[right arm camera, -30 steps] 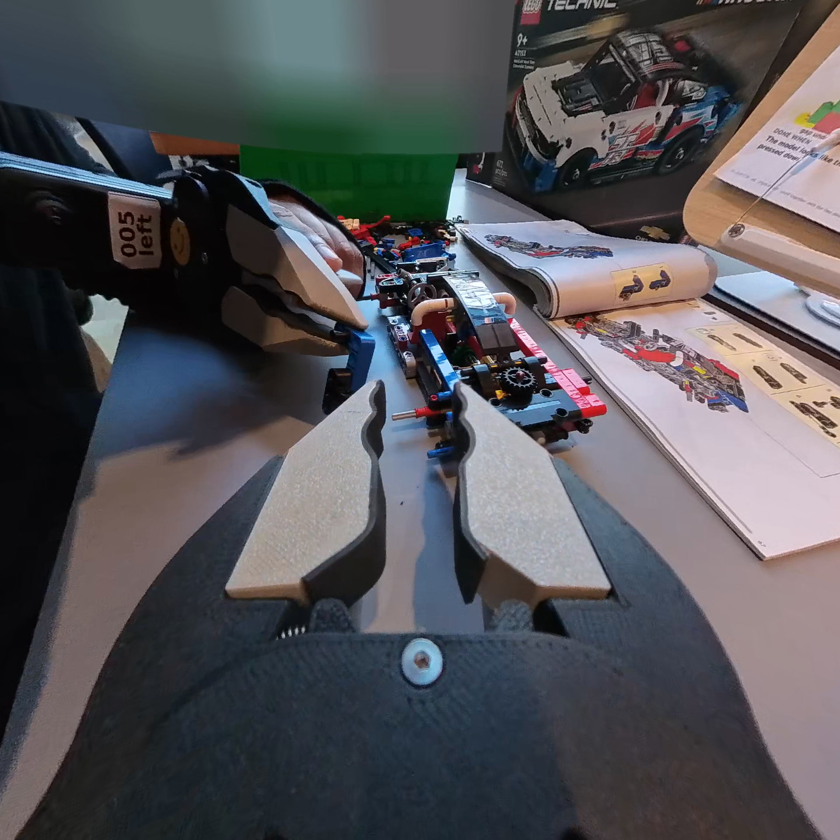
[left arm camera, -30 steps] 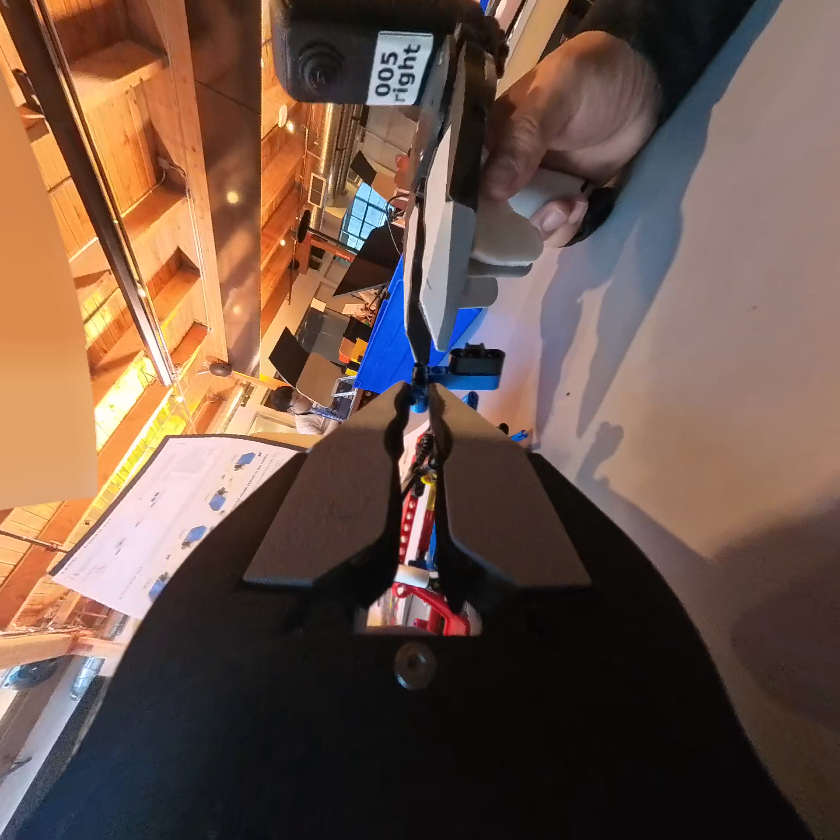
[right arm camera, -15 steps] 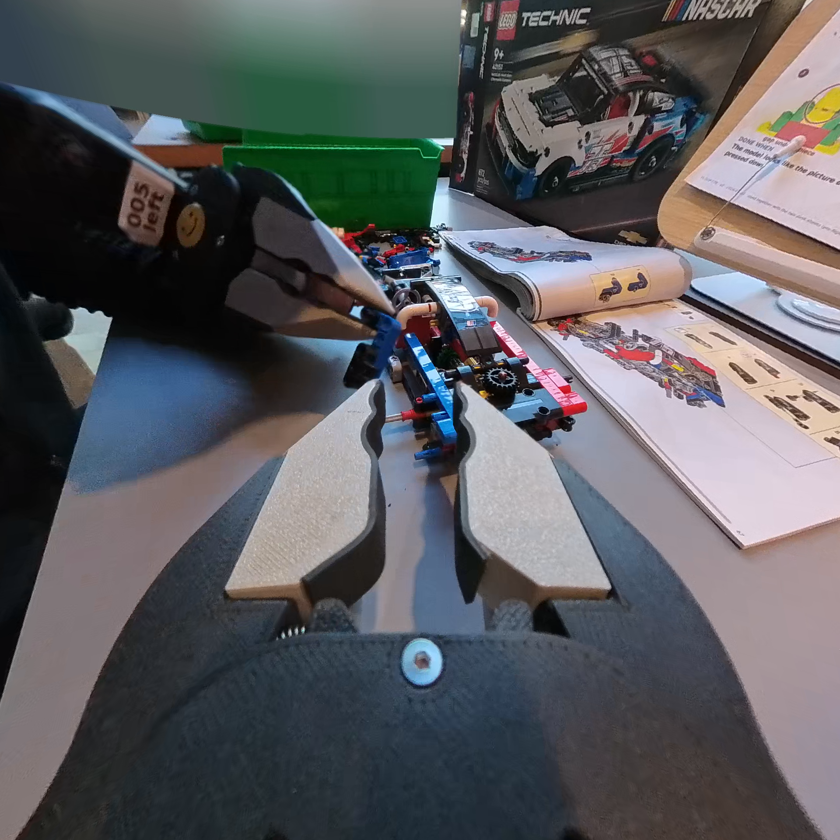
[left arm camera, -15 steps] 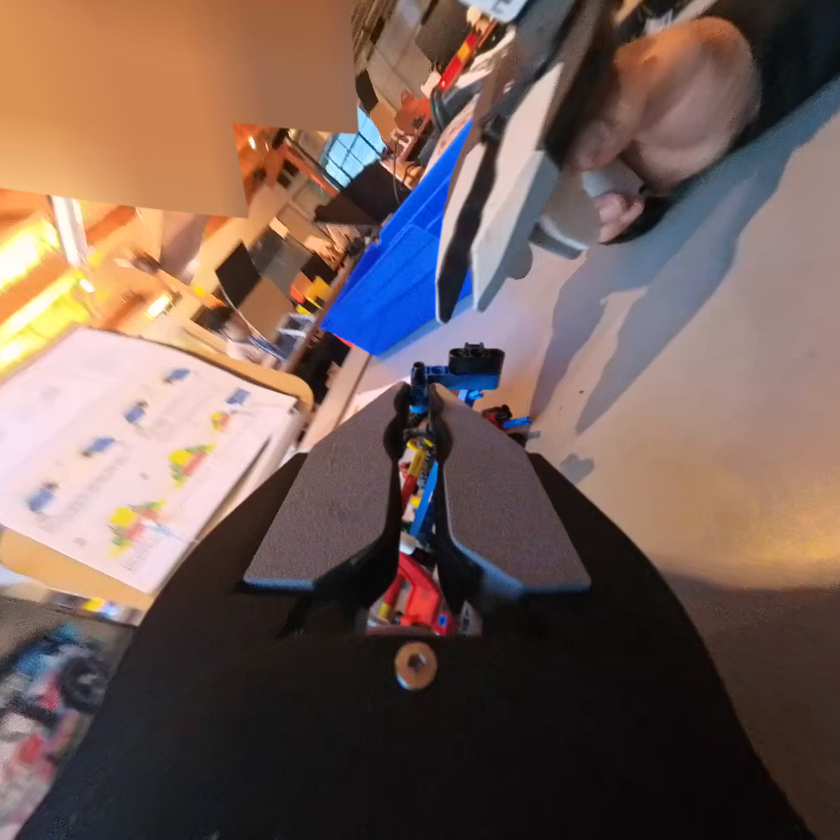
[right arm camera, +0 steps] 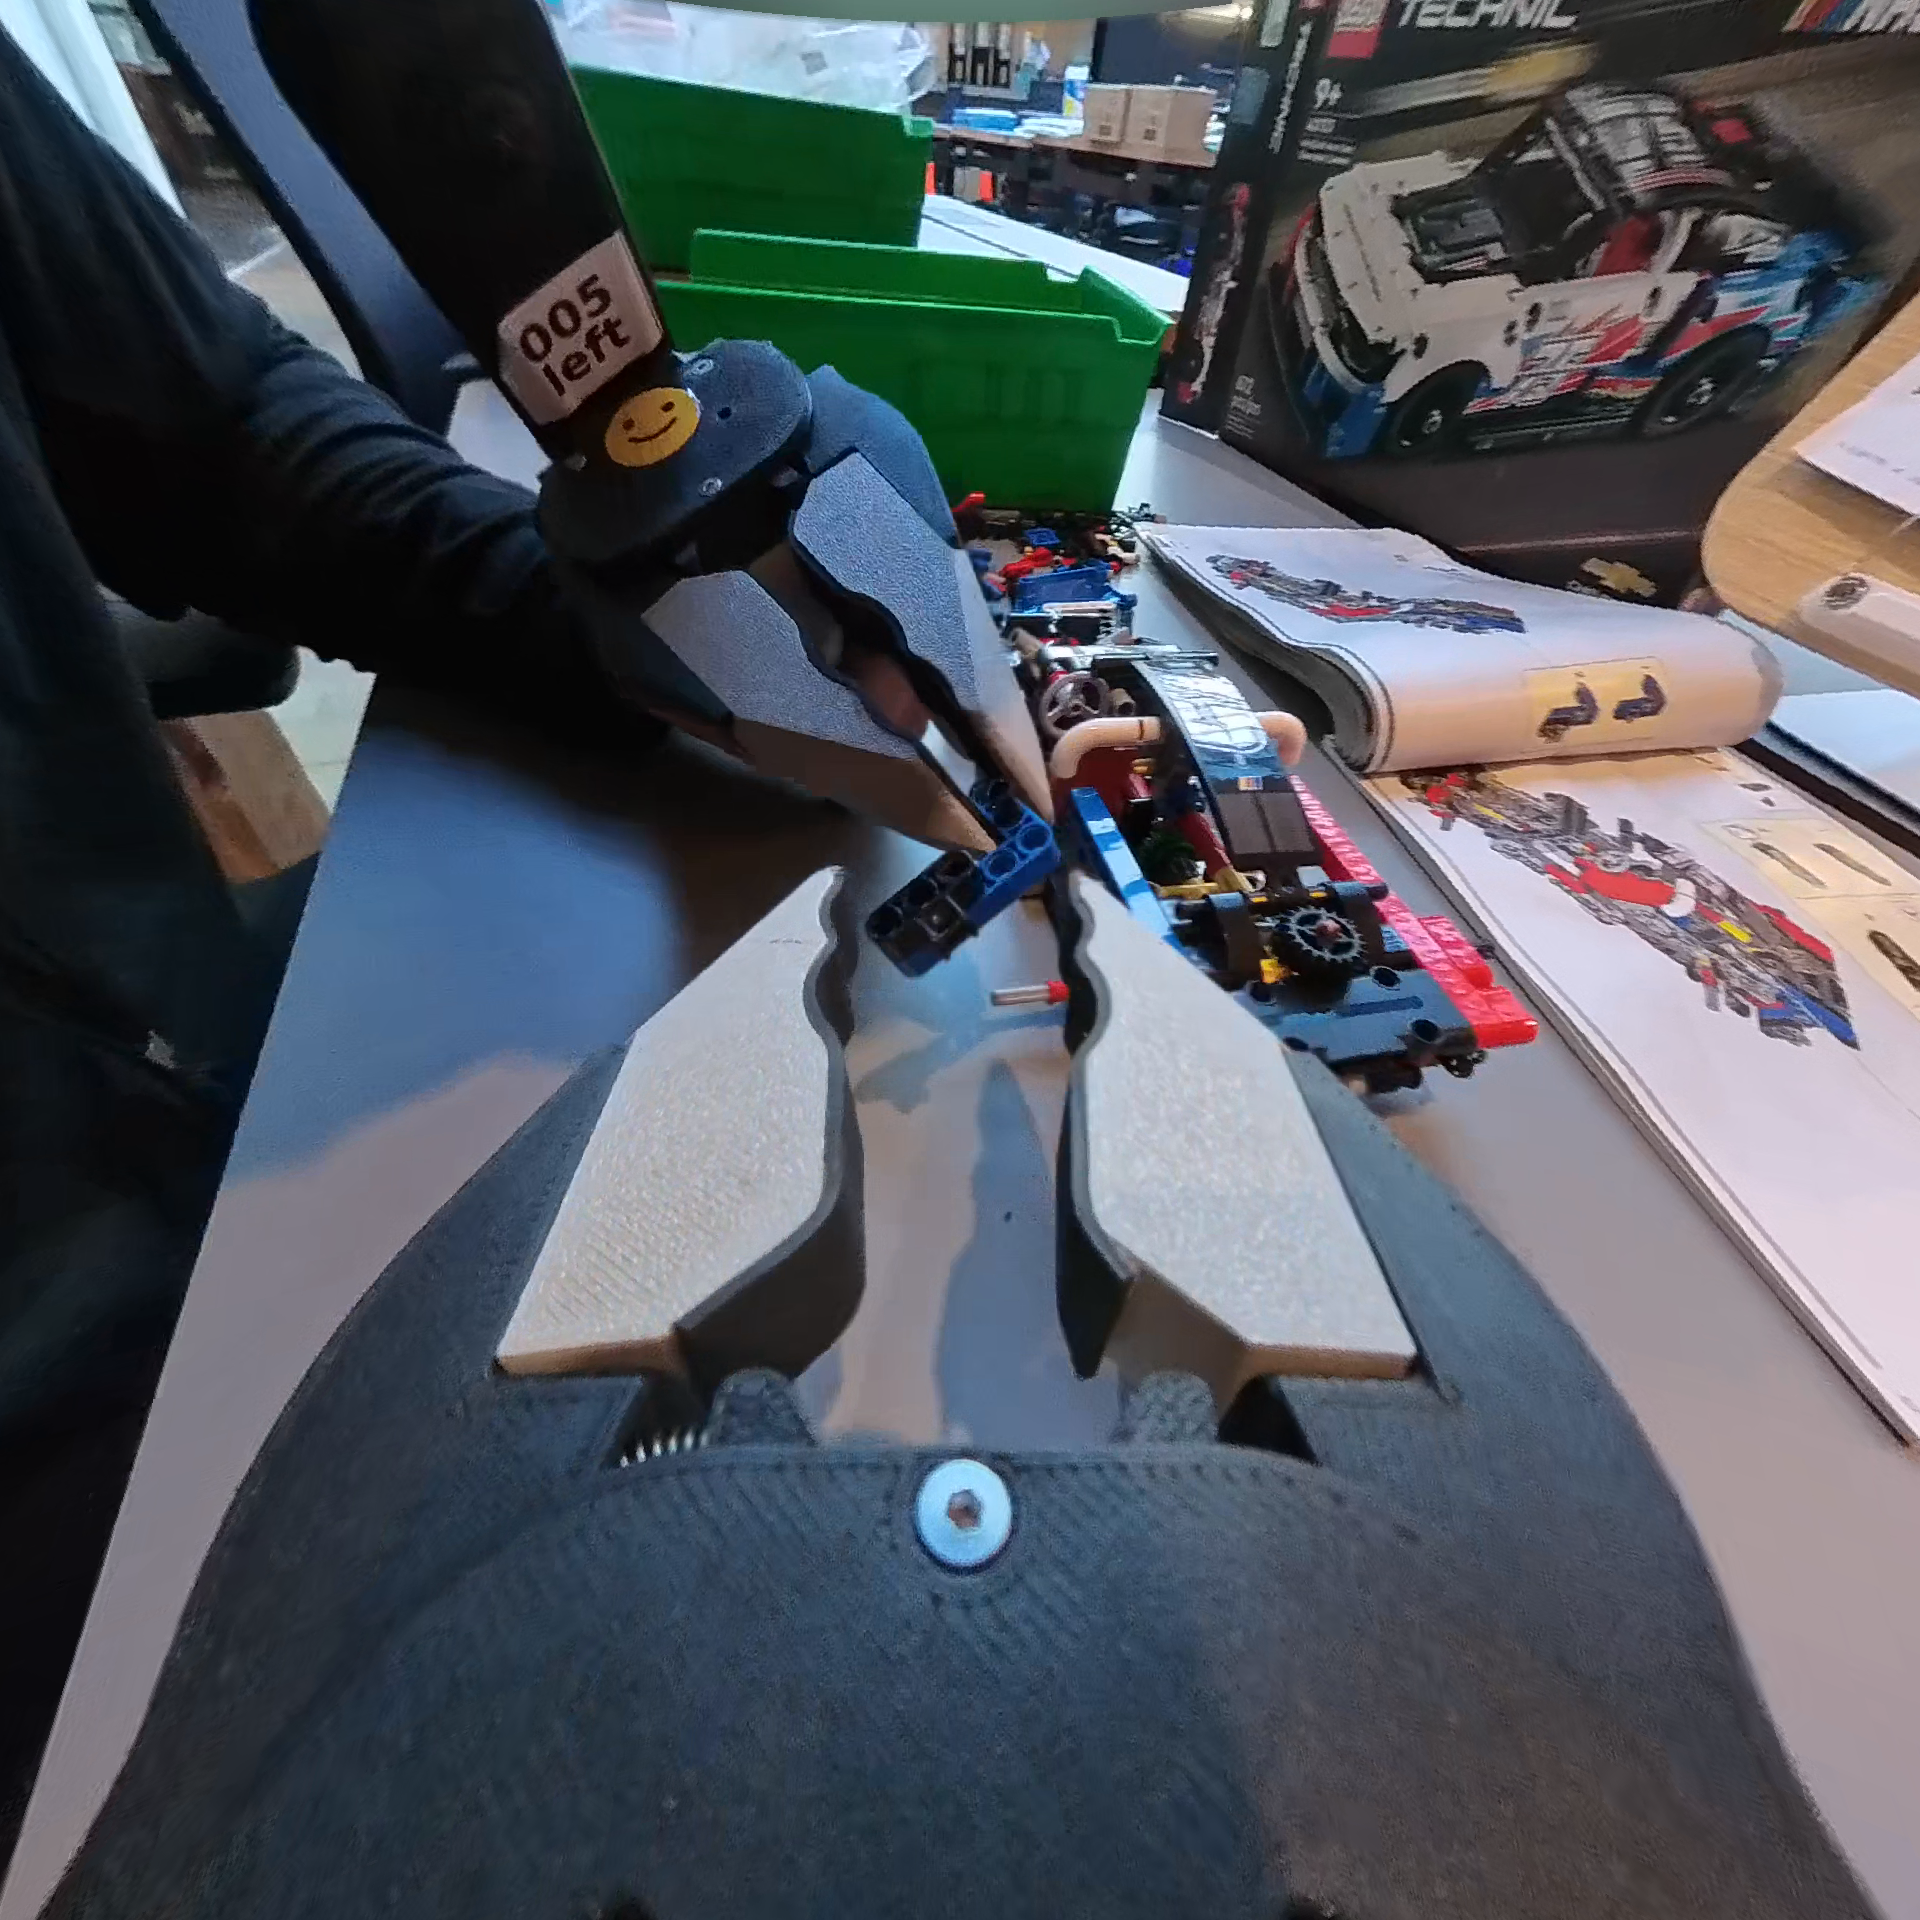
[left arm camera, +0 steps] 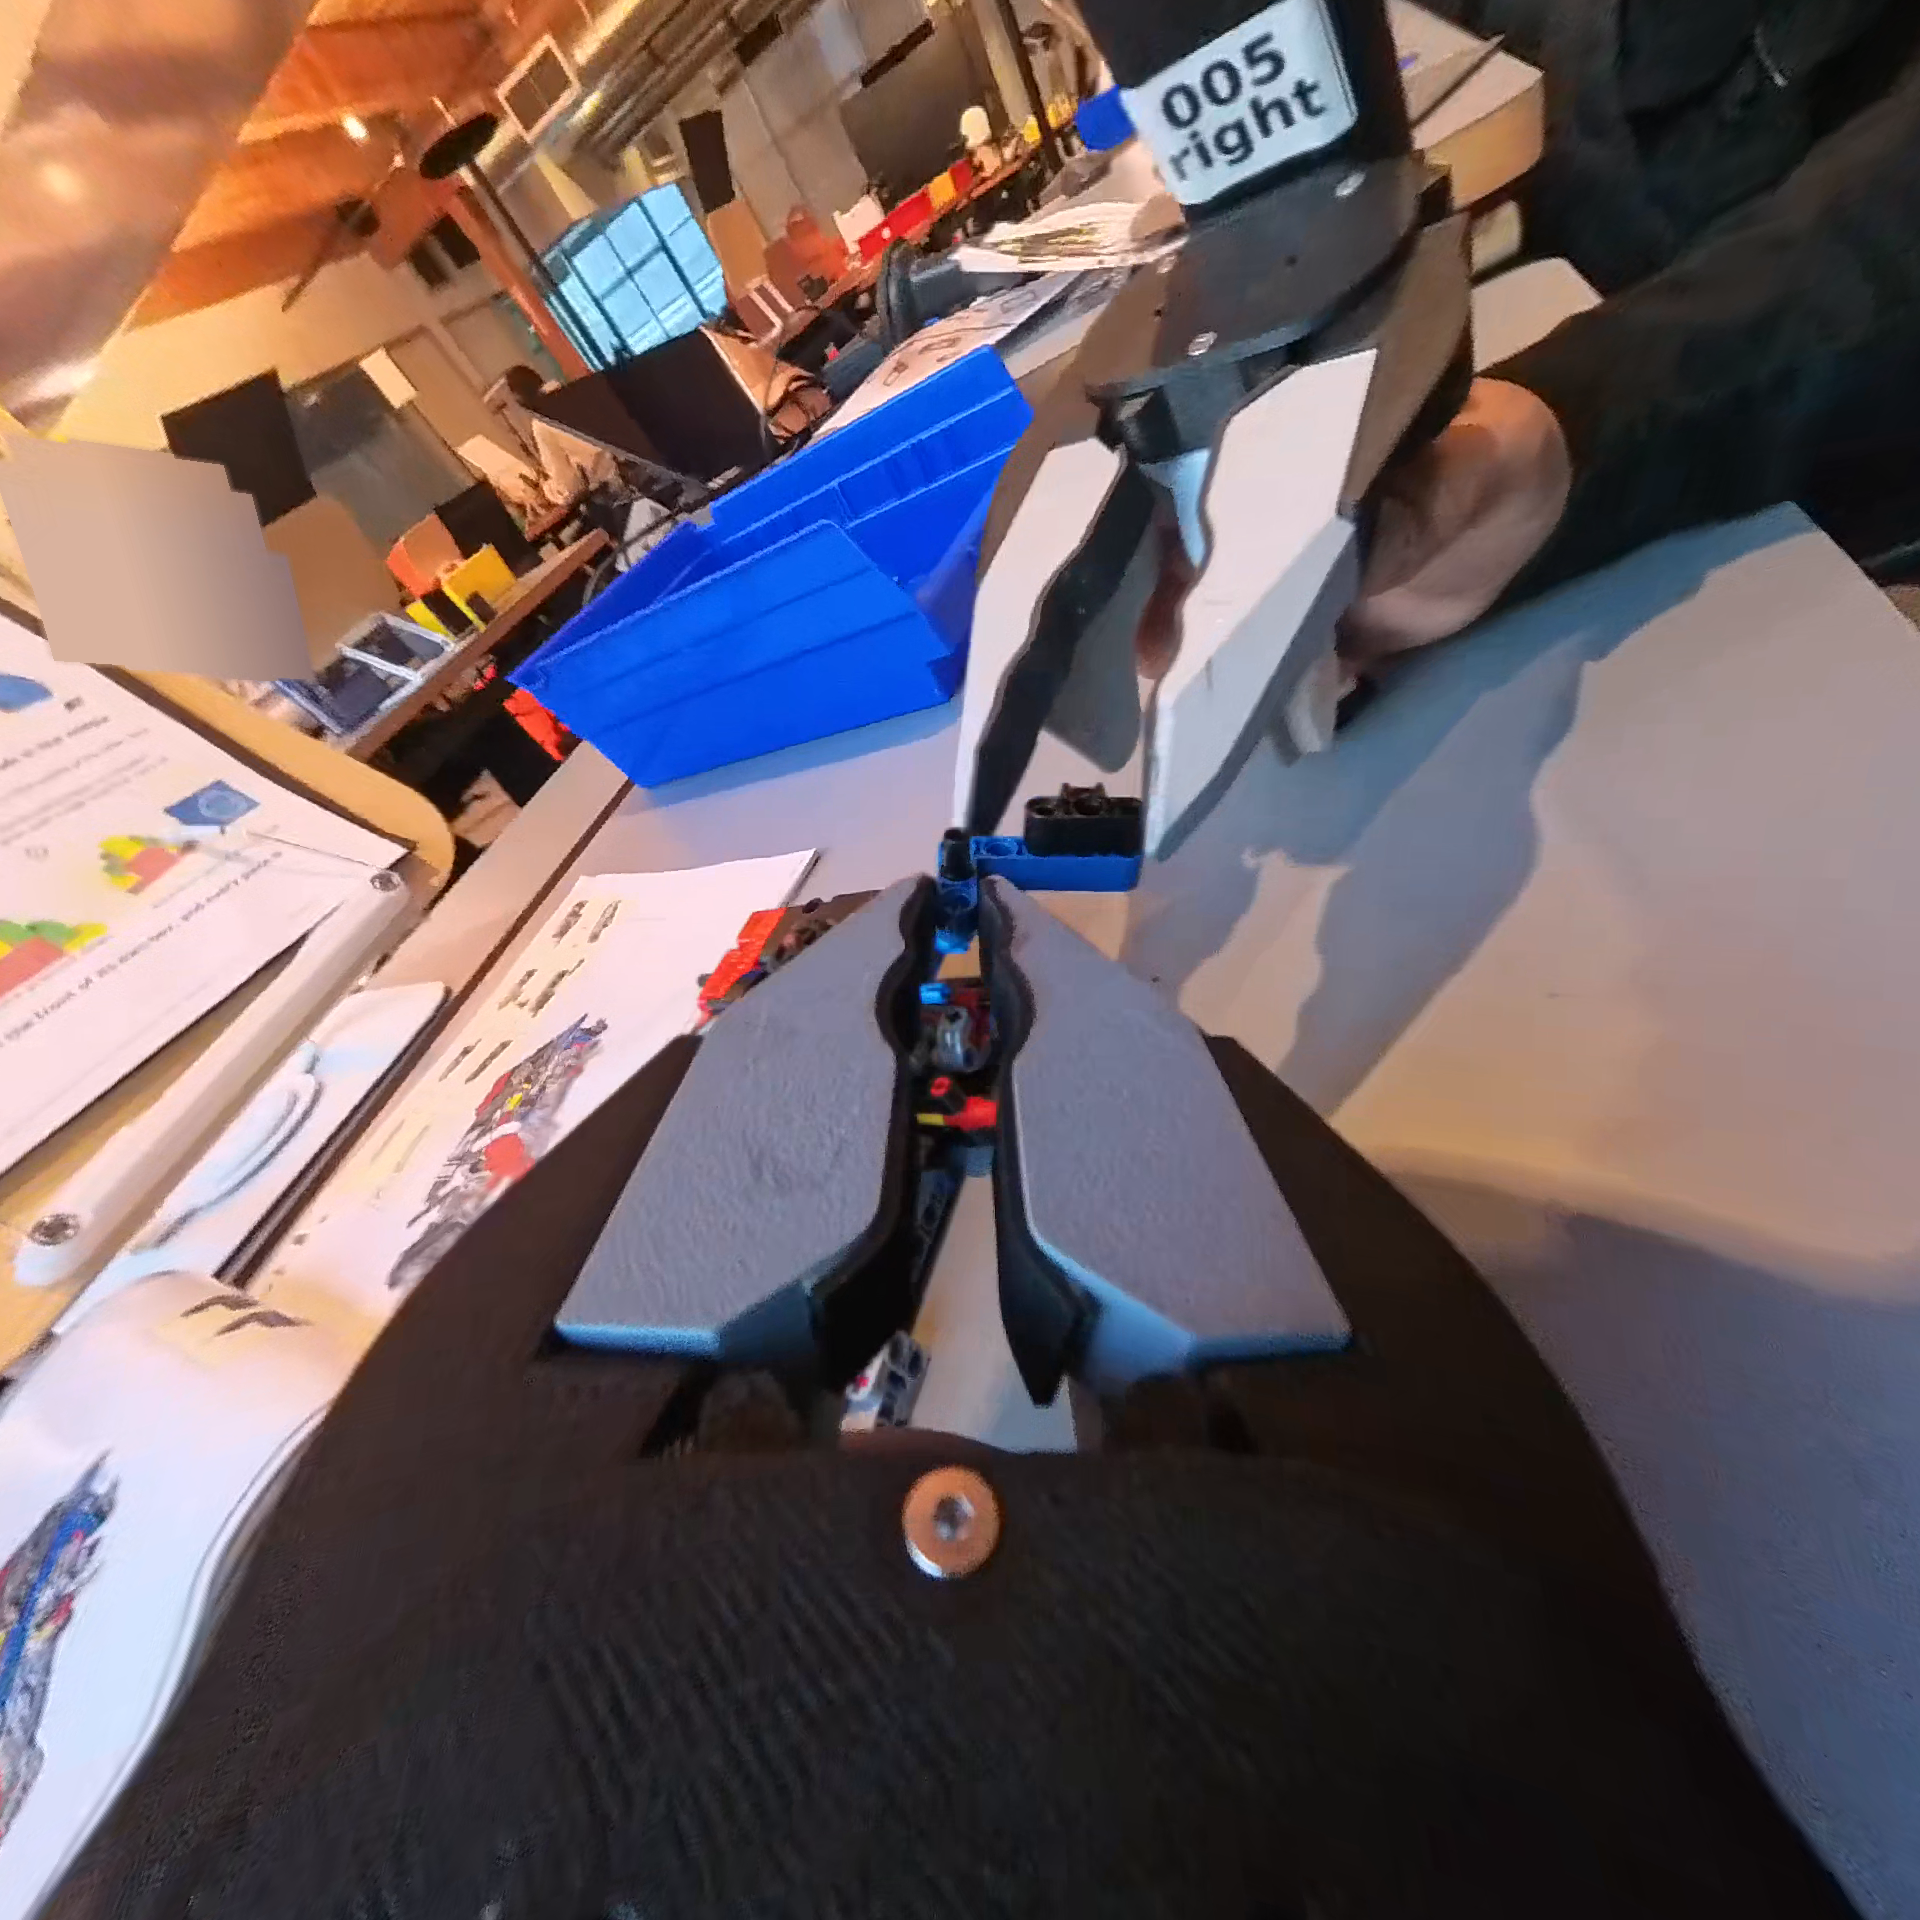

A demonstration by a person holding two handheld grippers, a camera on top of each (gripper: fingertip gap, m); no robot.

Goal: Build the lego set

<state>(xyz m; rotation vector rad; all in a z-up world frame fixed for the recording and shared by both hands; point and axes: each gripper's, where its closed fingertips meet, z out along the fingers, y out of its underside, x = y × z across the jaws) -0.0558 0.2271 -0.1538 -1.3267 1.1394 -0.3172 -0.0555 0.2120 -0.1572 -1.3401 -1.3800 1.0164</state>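
A: Right wrist view first. I see my right gripper (right arm camera: 951, 914) low over the grey table (right arm camera: 1558, 1195) with its jaws parted and nothing between them. Just beyond its tips hangs a blue angled beam with a black block on its near end (right arm camera: 961, 883).

B: Who holds that piece?

A: My left gripper (right arm camera: 1003, 821), coming in from the far left, pinches the blue end narrowly between its tips. In the left wrist view the same piece (left arm camera: 1049, 847) sticks out past the left gripper (left arm camera: 961, 914), and the right gripper (left arm camera: 1060, 821) hangs open just behind it.

B: And the build itself?

A: The part-built car chassis (right arm camera: 1278, 883) lies on the table just right of the held piece, a red-tipped axle pin (right arm camera: 1029, 994) near it. The open instruction booklet (right arm camera: 1714, 935) sits to its right, green bins (right arm camera: 914, 364) and the set's box (right arm camera: 1558, 239) farther off.
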